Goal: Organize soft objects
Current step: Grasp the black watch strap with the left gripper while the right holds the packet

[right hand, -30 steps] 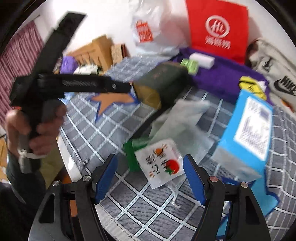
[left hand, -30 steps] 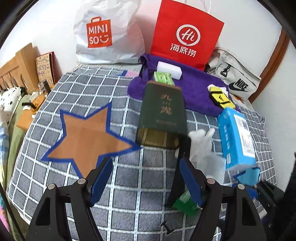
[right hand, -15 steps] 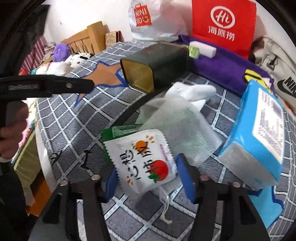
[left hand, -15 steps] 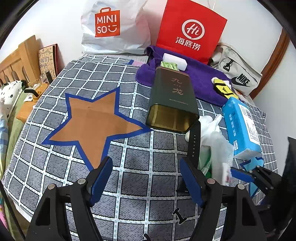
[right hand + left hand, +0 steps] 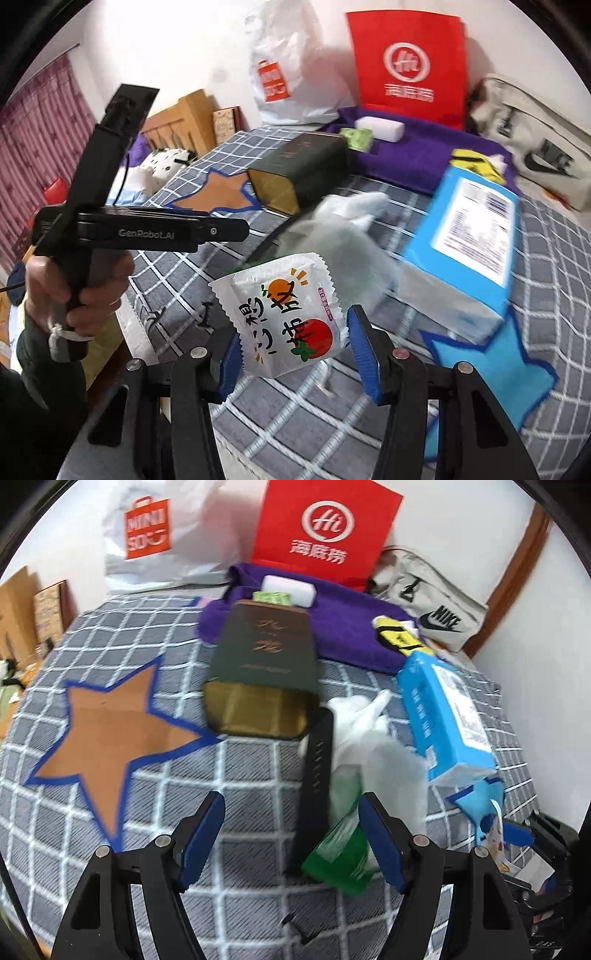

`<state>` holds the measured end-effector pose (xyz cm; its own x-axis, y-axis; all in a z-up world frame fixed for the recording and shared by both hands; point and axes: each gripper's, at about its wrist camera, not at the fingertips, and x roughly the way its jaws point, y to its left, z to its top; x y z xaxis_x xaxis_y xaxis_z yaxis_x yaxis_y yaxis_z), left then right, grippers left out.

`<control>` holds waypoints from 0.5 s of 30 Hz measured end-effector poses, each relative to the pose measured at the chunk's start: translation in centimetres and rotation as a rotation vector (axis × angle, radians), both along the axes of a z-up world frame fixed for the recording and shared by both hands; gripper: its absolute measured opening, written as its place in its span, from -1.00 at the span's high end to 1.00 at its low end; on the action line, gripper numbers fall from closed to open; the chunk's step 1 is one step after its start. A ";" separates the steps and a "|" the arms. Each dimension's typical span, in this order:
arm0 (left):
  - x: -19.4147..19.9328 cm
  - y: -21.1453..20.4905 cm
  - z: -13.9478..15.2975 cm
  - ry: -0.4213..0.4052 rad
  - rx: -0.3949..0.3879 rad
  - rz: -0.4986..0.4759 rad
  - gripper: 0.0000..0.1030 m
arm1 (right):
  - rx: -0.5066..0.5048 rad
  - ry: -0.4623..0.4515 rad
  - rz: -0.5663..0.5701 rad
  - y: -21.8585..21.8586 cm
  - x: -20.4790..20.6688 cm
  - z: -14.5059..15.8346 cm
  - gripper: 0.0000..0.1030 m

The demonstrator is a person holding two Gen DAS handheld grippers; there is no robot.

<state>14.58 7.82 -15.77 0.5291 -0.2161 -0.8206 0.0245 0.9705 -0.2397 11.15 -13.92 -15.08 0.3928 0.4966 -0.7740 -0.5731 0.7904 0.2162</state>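
Note:
My right gripper [image 5: 291, 354] is shut on a white snack packet [image 5: 284, 314] printed with an orange and a tomato, held above the checked bedspread. My left gripper [image 5: 291, 834] is open and empty, over a black strap [image 5: 316, 775] and a green packet [image 5: 340, 853]. A white mesh pouch [image 5: 373, 738] lies beside them; it also shows in the right wrist view [image 5: 340, 236]. A blue tissue pack [image 5: 443, 709] lies at the right, over a blue star patch [image 5: 491, 354]. A dark green tin [image 5: 262, 679] lies open-ended towards me.
A brown star patch [image 5: 107, 738] marks the bedspread at left. A purple towel [image 5: 343, 627] at the back holds a white block [image 5: 291, 587] and a yellow packet [image 5: 399, 638]. Red, white and Nike bags stand against the wall. The left gripper's handle [image 5: 140, 232] shows in the right view.
My right gripper has closed on the snack packet and lifted it off the bed. My left gripper has shifted right and forward, over the strap and green packet.

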 end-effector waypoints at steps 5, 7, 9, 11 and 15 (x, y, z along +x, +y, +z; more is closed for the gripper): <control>1.7 -1.3 -0.9 0.007 -0.009 -0.050 -0.35 | -0.009 0.022 -0.085 -3.5 0.1 -0.8 -0.02; 2.3 -1.6 -1.3 0.016 -0.007 -0.065 -0.28 | -0.010 0.040 -0.117 -4.4 0.7 -1.6 -0.02; 2.8 -1.9 -1.9 0.025 -0.002 -0.083 -0.12 | -0.023 0.059 -0.138 -5.0 1.0 -2.5 -0.02; 3.1 -2.0 -2.5 0.034 -0.013 -0.096 0.06 | -0.042 0.069 -0.143 -5.0 1.3 -3.2 -0.02; 3.6 -1.9 -3.2 0.051 -0.039 -0.104 0.62 | -0.064 0.084 -0.141 -4.7 1.8 -4.2 -0.02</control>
